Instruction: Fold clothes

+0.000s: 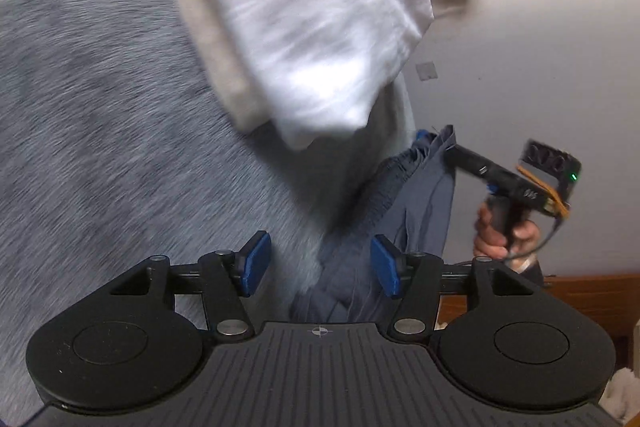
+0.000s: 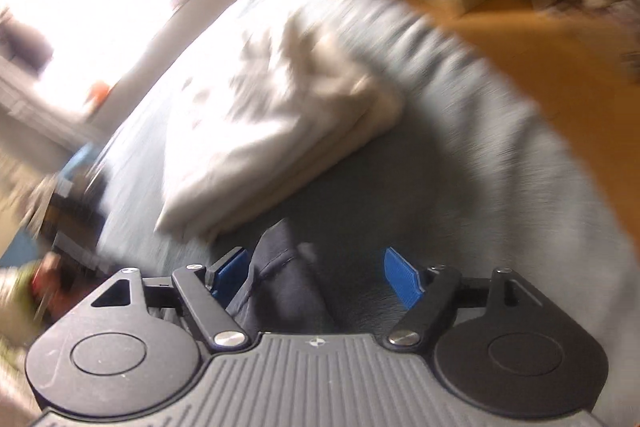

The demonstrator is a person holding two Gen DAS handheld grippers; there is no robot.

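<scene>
Nearest my left wrist camera, the left gripper (image 1: 318, 269) stands released, its blue pads apart, with the blue-grey garment (image 1: 404, 223) bunched between them but neither pad pressing on it. That garment is my landmark. It hangs in folds from beside my right gripper (image 1: 450, 151), which I see from the left view at the garment's top edge, held by a hand (image 1: 502, 231) just to the garment's right. In the right wrist view the right gripper (image 2: 320, 277) is also released: its pads stand wide, and dark cloth lies against the left pad while the right pad is clear of it. No earlier picture lets me say more than that. Beyond the garment, further from me, sits a folded stack of white clothes (image 1: 304, 27) on the grey bed (image 1: 100, 107); the garment's lower end rests on the same bed. I judge the stack is finished work and the blue-grey piece is the one in hand, at the point of being let go or re-gripped. Next I would need fresh holds on two corners or an edge, then spread it flat on the bed near the stack. I see no basket, box or other container here; the blur hides the room's edges.
</scene>
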